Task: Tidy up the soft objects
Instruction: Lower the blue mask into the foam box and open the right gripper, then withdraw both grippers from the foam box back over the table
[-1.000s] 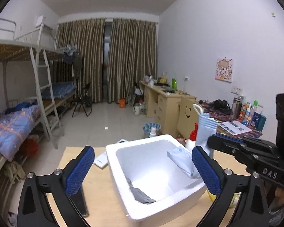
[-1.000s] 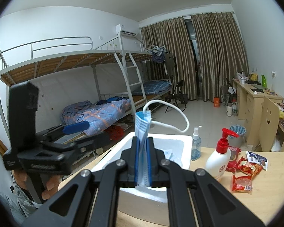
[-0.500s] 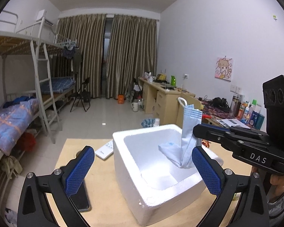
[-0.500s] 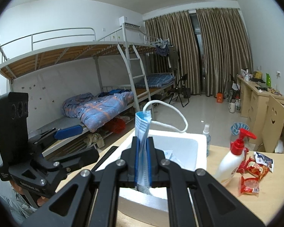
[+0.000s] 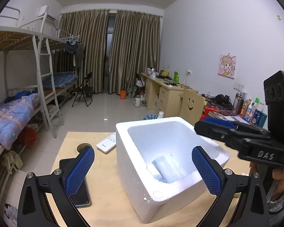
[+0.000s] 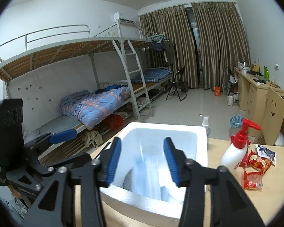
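Mask (image 5: 168, 167) lies flat in foam box (image 5: 134, 172); right gripper (image 6: 142, 158) just opened, left gripper (image 5: 143, 168) spread.

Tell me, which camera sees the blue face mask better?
The left wrist view. There the face mask looks sharp, down inside the white foam box. In the right wrist view the mask is only a blurry blue streak in the box, seen between the open jaws of the right gripper.
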